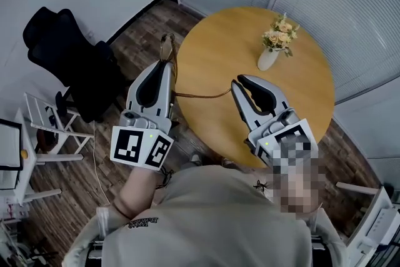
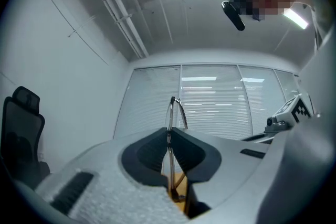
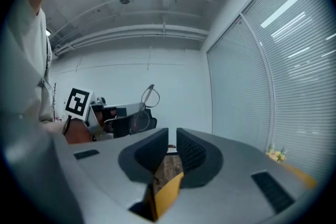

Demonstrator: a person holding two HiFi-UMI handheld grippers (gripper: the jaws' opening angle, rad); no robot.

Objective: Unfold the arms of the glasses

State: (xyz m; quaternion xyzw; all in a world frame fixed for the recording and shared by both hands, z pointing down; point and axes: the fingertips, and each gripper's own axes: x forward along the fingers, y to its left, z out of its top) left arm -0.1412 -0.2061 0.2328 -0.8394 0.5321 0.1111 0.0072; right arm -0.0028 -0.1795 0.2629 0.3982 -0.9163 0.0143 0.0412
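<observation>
Wide room first: slatted blinds (image 1: 350, 15) run along the far walls, with a dark wood floor (image 1: 144, 28) below. In the middle sits the round wooden table (image 1: 219, 47), its top almost bare. Off to the left a black office chair (image 1: 69, 59) stands on the floor, well apart from the table, and nearer in there's a white folding stand (image 1: 47, 125). The person's grey shirt (image 1: 212, 222) blocks the near edge of the table. A small white vase of flowers (image 1: 270, 58) stands upright toward the table's far right. Now the left claw (image 1: 168, 64): it's clenched on the glasses (image 3: 150, 95), holding them in the air just off the table's left rim. One thin brown arm (image 1: 203, 95) reaches across toward the right claw (image 3: 171, 132), whose jaws stand a slim gap apart, gripping nothing.
</observation>
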